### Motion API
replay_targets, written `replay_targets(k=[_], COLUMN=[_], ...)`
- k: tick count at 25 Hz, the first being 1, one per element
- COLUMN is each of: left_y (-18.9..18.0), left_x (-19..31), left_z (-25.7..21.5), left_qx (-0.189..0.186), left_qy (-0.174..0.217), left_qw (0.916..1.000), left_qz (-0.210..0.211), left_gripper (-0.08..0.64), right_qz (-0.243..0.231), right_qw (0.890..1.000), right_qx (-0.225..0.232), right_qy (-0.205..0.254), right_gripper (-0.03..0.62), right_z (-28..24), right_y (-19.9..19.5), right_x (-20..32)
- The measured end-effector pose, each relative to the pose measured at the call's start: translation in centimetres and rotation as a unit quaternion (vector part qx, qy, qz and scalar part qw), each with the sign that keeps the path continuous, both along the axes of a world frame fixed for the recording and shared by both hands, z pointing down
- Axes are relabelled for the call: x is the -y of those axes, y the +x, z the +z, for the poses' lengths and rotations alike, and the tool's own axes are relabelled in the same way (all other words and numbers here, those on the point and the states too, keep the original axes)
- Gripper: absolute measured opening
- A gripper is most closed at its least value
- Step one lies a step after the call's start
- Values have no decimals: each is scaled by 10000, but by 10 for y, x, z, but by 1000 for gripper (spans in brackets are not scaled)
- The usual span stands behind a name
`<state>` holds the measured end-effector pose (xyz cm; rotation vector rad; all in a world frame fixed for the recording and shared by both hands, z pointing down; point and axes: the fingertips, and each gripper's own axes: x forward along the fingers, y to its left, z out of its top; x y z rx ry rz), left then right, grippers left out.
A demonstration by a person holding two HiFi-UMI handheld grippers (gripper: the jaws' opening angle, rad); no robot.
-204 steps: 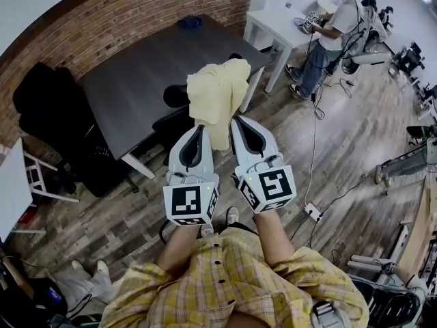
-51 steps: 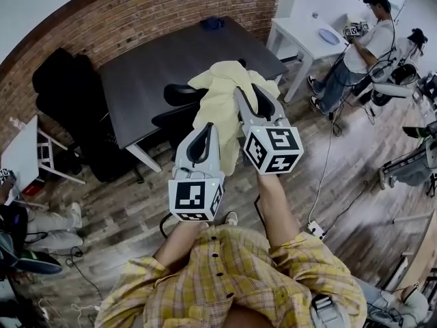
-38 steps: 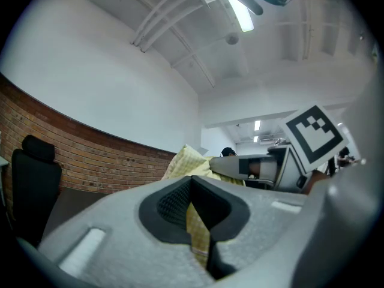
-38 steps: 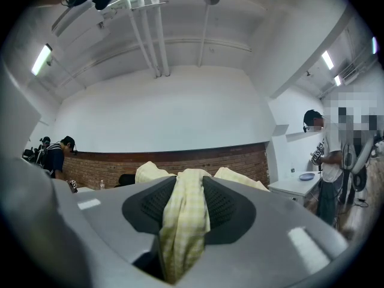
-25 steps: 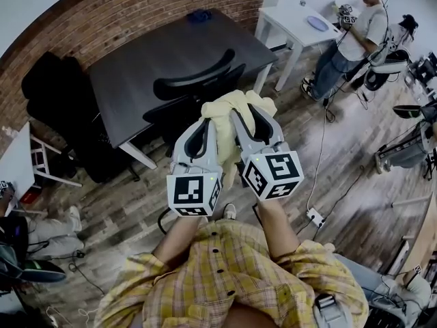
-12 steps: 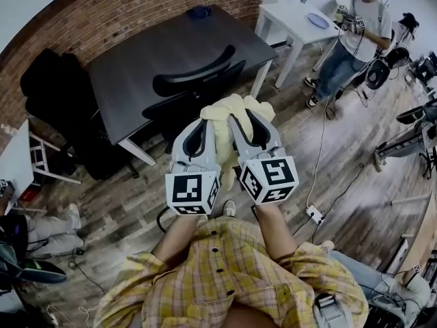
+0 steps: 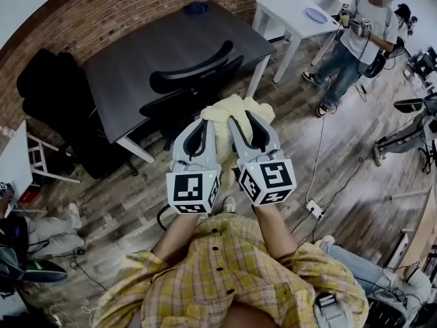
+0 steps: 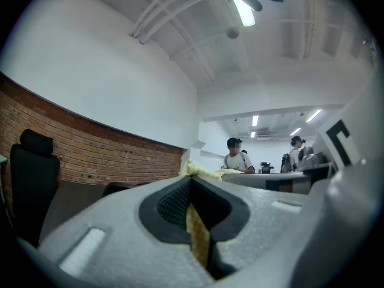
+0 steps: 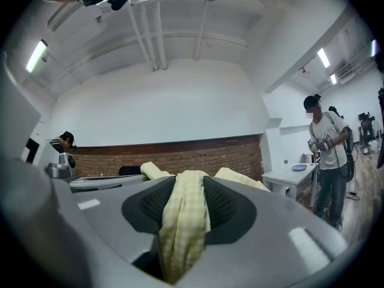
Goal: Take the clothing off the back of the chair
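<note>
A pale yellow checked garment (image 7: 229, 115) hangs bunched between my two grippers, held up in front of me and apart from the black office chair (image 7: 188, 80). The chair's backrest is bare. My left gripper (image 7: 202, 130) is shut on a thin fold of the garment (image 8: 197, 240). My right gripper (image 7: 240, 124) is shut on a thicker bundle of the garment (image 9: 183, 224), which spills over its jaws. Both grippers point level, side by side, just in front of the chair.
A dark table (image 7: 164, 50) stands behind the chair by the brick wall (image 7: 102, 9). A white table (image 7: 300, 16) is at the back right, with a person (image 7: 358, 36) beside it. Cables and a power strip (image 7: 313, 210) lie on the wooden floor.
The garment has come off the chair back since two seconds ago. Over the last second both grippers have sunk slightly with it, staying shut; the person at the back right has shifted.
</note>
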<state>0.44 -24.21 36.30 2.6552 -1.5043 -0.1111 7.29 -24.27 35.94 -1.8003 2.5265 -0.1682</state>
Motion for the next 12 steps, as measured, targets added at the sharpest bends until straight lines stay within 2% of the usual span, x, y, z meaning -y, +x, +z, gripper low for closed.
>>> replay_targets(k=[12], left_y=[7], left_x=[-2], left_z=[21], left_qx=[288], left_qy=[-45], left_qw=[9996], left_qz=[44], left_gripper=[0], right_qz=[16], right_qw=[10000], right_qx=[-61], right_qy=[45], right_gripper=[152], right_z=[19], right_y=[1], right_x=[-7])
